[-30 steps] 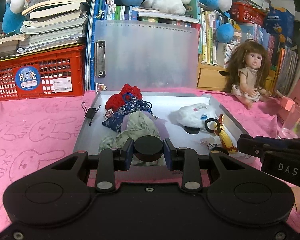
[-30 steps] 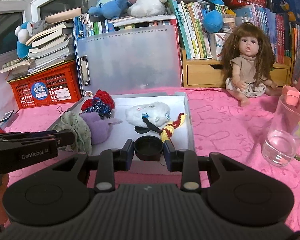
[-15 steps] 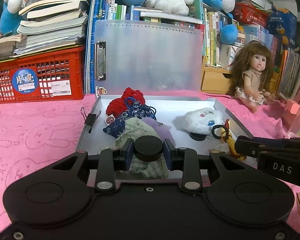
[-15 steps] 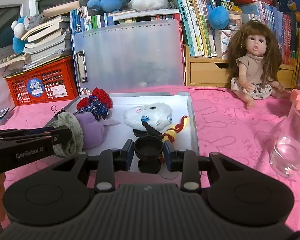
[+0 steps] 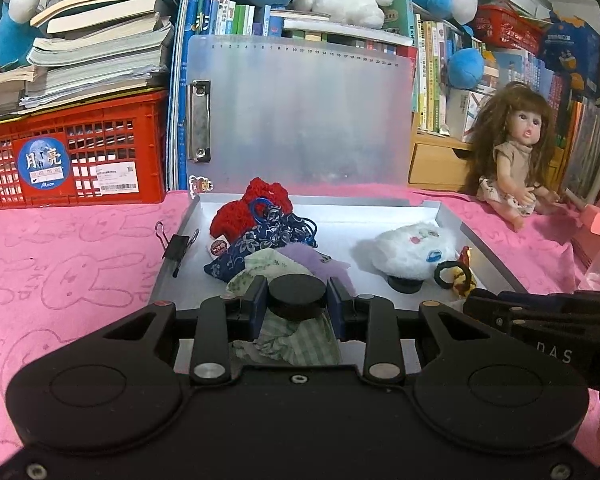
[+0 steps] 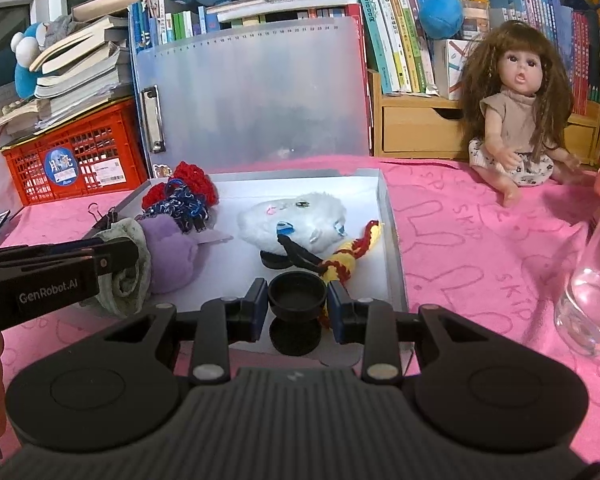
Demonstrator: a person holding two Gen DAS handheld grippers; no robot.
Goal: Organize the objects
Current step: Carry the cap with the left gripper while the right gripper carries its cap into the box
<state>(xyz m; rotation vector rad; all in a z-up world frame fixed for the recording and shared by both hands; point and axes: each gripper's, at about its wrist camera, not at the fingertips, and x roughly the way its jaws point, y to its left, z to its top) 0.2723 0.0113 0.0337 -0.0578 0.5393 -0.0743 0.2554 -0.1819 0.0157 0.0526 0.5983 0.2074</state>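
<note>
a: item one, left gripper (image 5: 297,298)?
b: jaws narrow, pads pressed on either side of a black lid (image 5: 297,295), solid top facing up. directly below the jaws lies a green checked cloth pouch (image 5: 288,340) at the near edge of the grey tray (image 5: 484,254).

a: item two, right gripper (image 6: 297,298)?
b: jaws narrow too, clamped on a black round cup (image 6: 297,290), hollow side up. a second black disc (image 6: 294,336) sits just beneath the jaws on the tray's near edge; whether cup and disc touch, cannot tell.

a: tray contents ahead of the jaws?
b: beyond the left jaws: purple pouch (image 5: 312,262), blue floral pouch (image 5: 260,244), red crocheted piece (image 5: 244,208). beyond the right jaws: white plush (image 6: 296,220), and a yellow-and-red knitted cord (image 6: 352,254) just ahead and right, against the tray's right wall.

a: outside the tray?
b: black binder clip (image 5: 176,244) on the tray's left rim, doll (image 6: 516,120) far right on the pink cloth (image 6: 460,240), clear glass (image 6: 592,292) well right of the right jaws.
</note>
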